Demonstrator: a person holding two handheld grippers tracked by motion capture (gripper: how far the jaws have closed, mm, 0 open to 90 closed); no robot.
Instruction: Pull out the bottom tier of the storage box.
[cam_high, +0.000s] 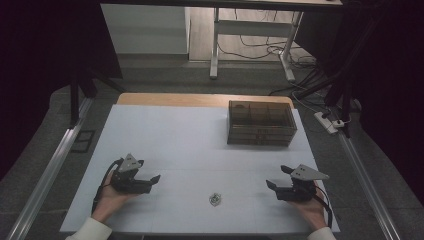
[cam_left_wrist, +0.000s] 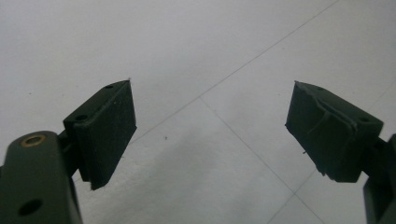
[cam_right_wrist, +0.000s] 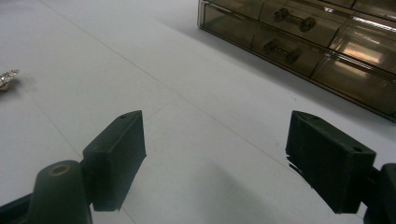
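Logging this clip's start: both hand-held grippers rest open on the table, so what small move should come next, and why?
Probably the right hand-held gripper should slide toward the small shiny metal object: its jaws stand open and empty, and the smoky transparent plastic drawer box sits shut.

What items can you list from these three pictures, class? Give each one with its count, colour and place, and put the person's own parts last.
Drawer organiser: one, smoky brown see-through plastic with dark drawer handles, far right part of the table.
Small shiny object: one, silvery, too small to identify, near edge of the table between the two grippers.
Table: one, white top with a wooden strip along its far edge, centre of the high view.
Desk frame: one, white legs, on the floor beyond the table.
Cables: several, dark, on the floor under that frame.
Power strip: one, white, on the floor right of the table.
Left gripper: one, black, jaws apart, near left.
Right gripper: one, black, jaws apart, near right.
Hands: two, under the grippers, white sleeves.
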